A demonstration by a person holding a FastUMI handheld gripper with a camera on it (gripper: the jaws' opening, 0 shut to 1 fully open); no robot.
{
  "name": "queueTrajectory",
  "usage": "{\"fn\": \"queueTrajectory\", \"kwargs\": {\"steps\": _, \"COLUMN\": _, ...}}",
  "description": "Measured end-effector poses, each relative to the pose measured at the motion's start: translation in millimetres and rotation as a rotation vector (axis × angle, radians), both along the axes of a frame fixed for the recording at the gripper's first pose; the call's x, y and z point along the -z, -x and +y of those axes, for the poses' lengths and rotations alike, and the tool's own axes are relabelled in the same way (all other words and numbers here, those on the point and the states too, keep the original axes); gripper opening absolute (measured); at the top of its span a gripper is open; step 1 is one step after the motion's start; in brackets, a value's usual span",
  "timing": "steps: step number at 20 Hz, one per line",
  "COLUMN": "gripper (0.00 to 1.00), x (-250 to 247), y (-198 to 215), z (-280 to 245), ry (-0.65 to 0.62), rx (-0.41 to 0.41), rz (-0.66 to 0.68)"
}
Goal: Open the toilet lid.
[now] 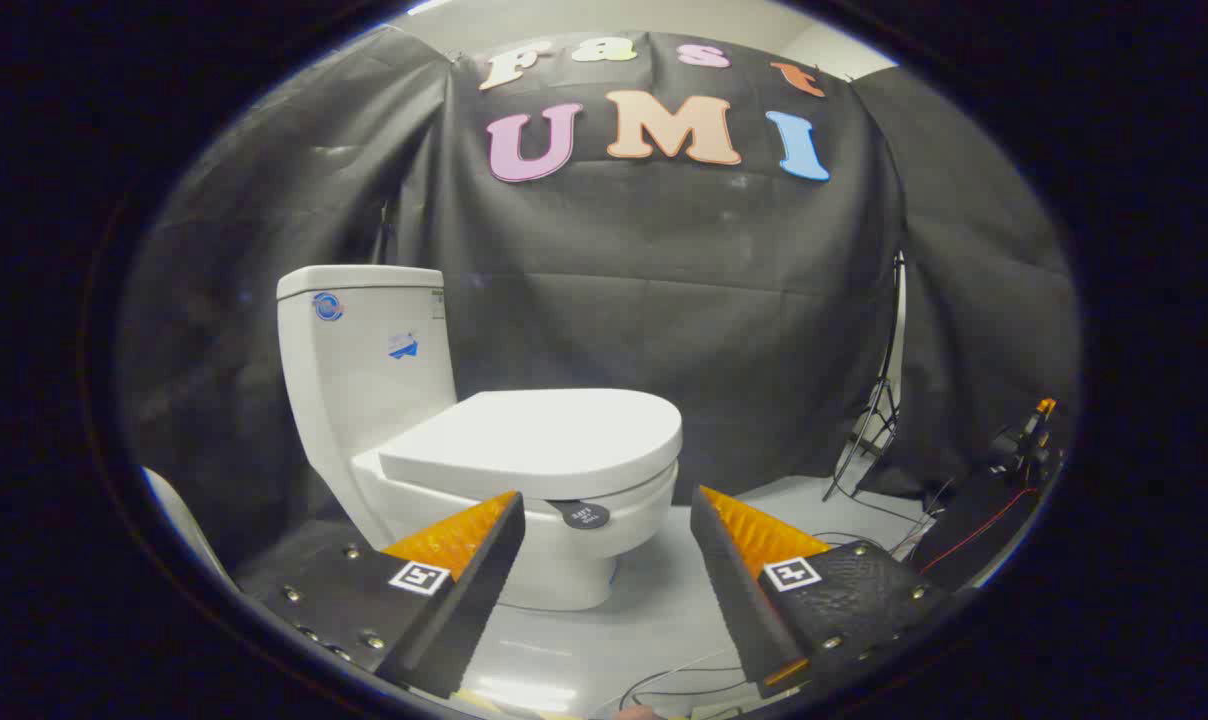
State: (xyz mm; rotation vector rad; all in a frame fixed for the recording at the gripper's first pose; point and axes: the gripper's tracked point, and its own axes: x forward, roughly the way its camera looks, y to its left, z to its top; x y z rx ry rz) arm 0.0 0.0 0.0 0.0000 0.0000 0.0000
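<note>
A black cloth wall (664,280) hangs behind everything, draped in folds down to a pale floor (654,620). Against it stands a white one-piece toilet (464,470), seen at an angle, its tank (364,350) rising at the back with two small stickers on the side that faces the camera. The toilet lid (544,435) lies flat and closed over the seat, so the bowl's inside is hidden and nothing can be said of what it holds. A small dark tab (579,514) sticks out from under the front edge of the lid, over the rim of the bowl.

Beyond the toilet, near the cloth, a thin black tripod stand (879,400) rises from the floor, and beside it sits dark equipment (1004,480) with an orange-tipped part and a red wire. Loose cables (684,680) trail across the floor close to the fingers.

The hand-held gripper (607,520) is spread wide with nothing between its fingers (464,570). It sits short of the toilet, well apart from it, the lid's front edge and the dark tab showing in the gap just beyond the fingertips.
</note>
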Motion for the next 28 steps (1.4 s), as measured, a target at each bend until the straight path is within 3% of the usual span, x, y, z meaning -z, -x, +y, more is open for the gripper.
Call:
{"fn": "queueTrajectory", "kwargs": {"steps": 16, "gripper": 0.98, "x": 1.5, "y": -23.3, "z": -14.6, "ry": -0.162, "rx": 0.051, "rz": -0.018}}
{"fn": "queueTrajectory", "kwargs": {"steps": 21, "gripper": 0.98, "x": 16.4, "y": -37.3, "z": -25.6, "ry": -0.234, "rx": 0.068, "rz": 0.04}}
{"fn": "queueTrajectory", "kwargs": {"steps": 24, "gripper": 1.0, "x": 35.6, "y": -48.4, "z": -29.2, "ry": -0.339, "rx": 0.075, "rz": 0.125}}
{"fn": "queueTrajectory", "kwargs": {"steps": 28, "gripper": 1.0, "x": 56.5, "y": -63.7, "z": -30.6, "ry": -0.593, "rx": 0.081, "rz": 0.216}}
